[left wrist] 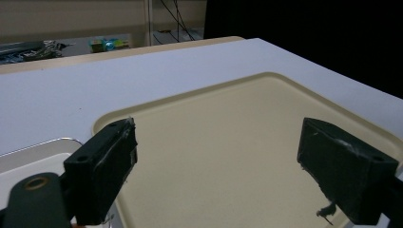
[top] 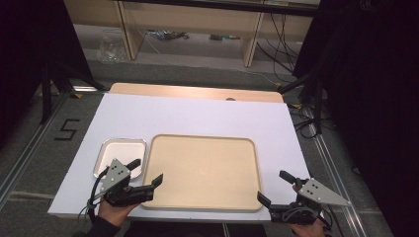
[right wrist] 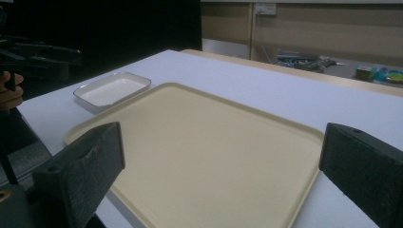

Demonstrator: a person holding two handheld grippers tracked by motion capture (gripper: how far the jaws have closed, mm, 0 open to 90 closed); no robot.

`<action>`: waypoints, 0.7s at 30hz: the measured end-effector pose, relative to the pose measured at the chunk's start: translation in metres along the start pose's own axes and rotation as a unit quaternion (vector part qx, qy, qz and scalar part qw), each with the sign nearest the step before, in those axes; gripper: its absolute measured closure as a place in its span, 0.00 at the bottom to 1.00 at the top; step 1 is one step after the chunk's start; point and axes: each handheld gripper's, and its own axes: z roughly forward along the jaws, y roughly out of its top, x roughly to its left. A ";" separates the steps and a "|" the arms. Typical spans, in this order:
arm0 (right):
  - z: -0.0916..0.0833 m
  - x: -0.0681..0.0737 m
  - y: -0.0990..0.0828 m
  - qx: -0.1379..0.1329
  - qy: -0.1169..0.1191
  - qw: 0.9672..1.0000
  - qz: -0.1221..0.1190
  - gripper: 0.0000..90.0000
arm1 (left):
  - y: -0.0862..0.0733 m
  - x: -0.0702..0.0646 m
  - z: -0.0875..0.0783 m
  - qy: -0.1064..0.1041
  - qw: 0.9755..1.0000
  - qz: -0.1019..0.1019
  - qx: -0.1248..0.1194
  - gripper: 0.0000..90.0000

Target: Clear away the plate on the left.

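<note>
The largest item I saw was the table (top: 197,116), topped with a white sheet and showing a strip of bare wood along its far edge. On it, toward my side, lay the beige tray (top: 205,170), flat, with a raised rim and rounded corners, and with nothing resting in it. Its near edge ran close to the near edge of the table. In the left gripper view the tray (left wrist: 228,156) lay directly ahead of the jaws, and in the right gripper view the tray (right wrist: 199,147) did likewise.

Next in size was the small white dish (top: 121,157), rectangular with a metal-coloured rim, lying just beside the left edge of the tray without overlapping it. In the right gripper view the dish (right wrist: 113,89) appeared beyond the tray's far corner.

I held the left gripper (top: 146,174) over the near left corner of the tray, pointing toward the tray's middle. Its jaws stood wide apart and released, with nothing between them; the left gripper view confirmed the gap over the tray floor.

I held the right gripper (top: 274,186) off the near right corner of the tray, at the table's near edge, pointing back toward the tray. Its jaws were likewise spread and released, gripping nothing, and they touched neither tray nor table.
</note>
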 end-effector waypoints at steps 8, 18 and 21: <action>0.001 0.001 0.000 0.000 -0.002 1.000 0.000 0.02 | 0.000 0.001 -0.001 0.002 1.000 -0.002 -0.002 0.14; 0.001 0.000 0.000 0.000 -0.002 1.000 0.000 0.02 | 0.000 0.006 0.000 0.009 1.000 -0.006 0.006 0.15; 0.001 0.000 0.000 0.000 -0.001 1.000 0.000 0.02 | 0.000 0.008 -0.001 0.015 1.000 -0.007 0.004 0.15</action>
